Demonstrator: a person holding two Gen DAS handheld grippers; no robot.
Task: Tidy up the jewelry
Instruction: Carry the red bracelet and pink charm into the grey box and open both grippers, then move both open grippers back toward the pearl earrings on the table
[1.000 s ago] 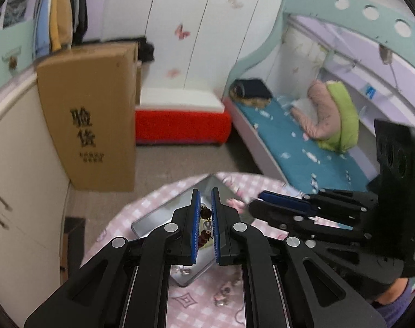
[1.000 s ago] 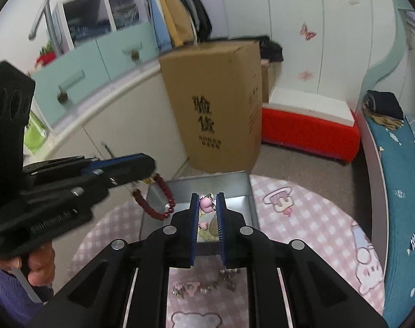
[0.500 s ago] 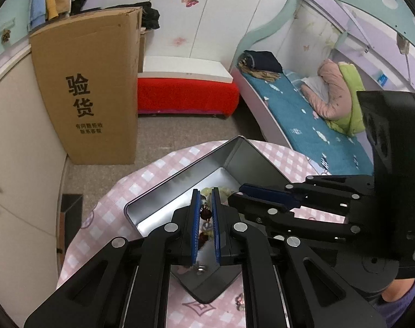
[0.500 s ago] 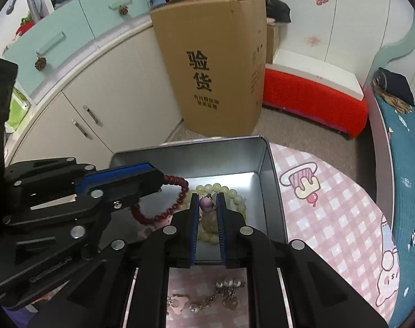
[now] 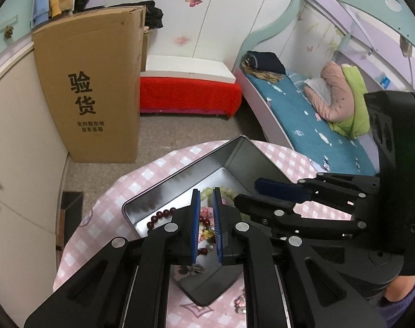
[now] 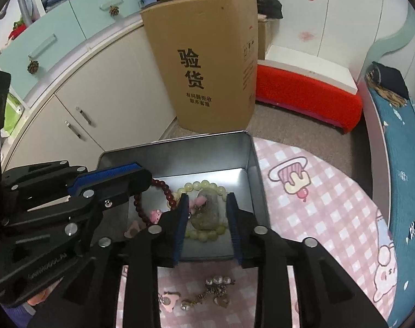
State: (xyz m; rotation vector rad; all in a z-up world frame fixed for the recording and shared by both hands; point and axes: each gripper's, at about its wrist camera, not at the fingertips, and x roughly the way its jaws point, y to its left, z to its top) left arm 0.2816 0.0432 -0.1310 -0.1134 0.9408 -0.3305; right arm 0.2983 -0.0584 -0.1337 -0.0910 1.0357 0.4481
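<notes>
An open metal tin (image 6: 251, 164) (image 5: 180, 180) sits on the pink checked table. Inside lie a pale green bead bracelet (image 6: 204, 184) and a stone pendant (image 6: 207, 213). My left gripper (image 5: 206, 225) (image 6: 111, 180) is low over the tin's left side, its jaws a narrow gap apart around a dark red bead bracelet (image 6: 163, 188) (image 5: 161, 216) that drapes to the tin floor. My right gripper (image 6: 206, 229) (image 5: 273, 188) is open, its fingers either side of the pendant, holding nothing. A chain bracelet with pearls and charms (image 6: 207, 295) lies on the table before the tin.
A tall cardboard box (image 6: 204, 63) stands on the floor beyond the table, beside white cabinets (image 6: 79, 104). A red bench (image 6: 305, 93) and a bed (image 5: 303, 120) are behind. Pink charms (image 6: 155, 214) lie in the tin.
Both grippers have lowered into the tin. My right gripper has opened and the pendant now lies in the tin. The red bracelet has come down with the left gripper.
</notes>
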